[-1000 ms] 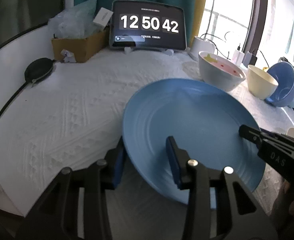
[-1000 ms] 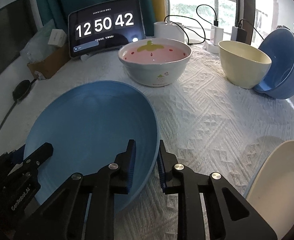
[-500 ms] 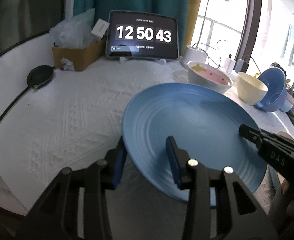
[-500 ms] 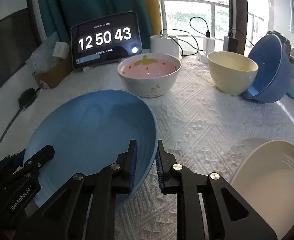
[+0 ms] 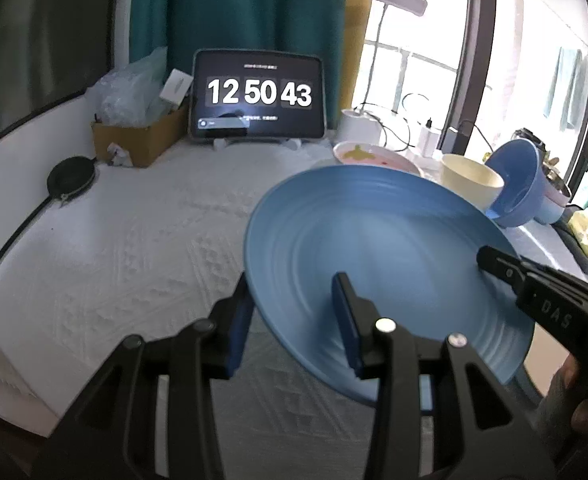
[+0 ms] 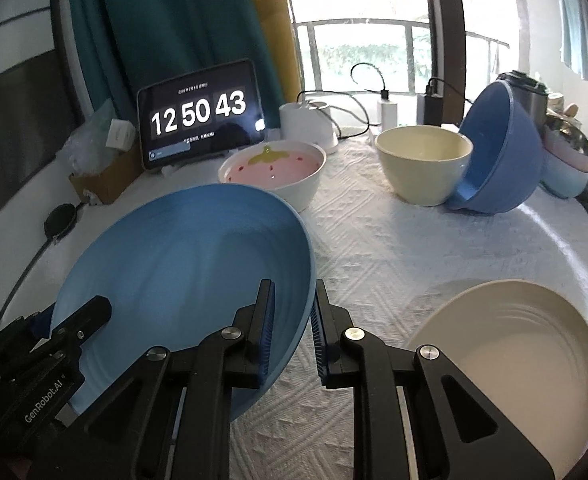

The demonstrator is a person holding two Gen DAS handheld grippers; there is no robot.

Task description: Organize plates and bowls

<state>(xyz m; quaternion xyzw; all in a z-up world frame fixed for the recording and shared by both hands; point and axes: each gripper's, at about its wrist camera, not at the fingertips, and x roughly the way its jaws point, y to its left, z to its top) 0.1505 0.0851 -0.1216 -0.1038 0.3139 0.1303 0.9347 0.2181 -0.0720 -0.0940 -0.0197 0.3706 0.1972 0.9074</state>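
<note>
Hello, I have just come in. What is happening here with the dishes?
A person holds a gripper in each hand, and both grip one blue plate by its rim, lifted and tilted above the white tablecloth. The right gripper is shut on the near right rim; the left gripper straddles the left rim. A cream plate lies to the right. Three bowls wait behind: strawberry, cream, and blue tipped on its side.

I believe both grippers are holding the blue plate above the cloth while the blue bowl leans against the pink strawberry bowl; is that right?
Not quite. The blue bowl leans against the cream bowl, not the strawberry bowl, which stands apart to the left, as the right wrist view shows. The rest holds: the left gripper and right gripper both hold the blue plate above the cloth.
</note>
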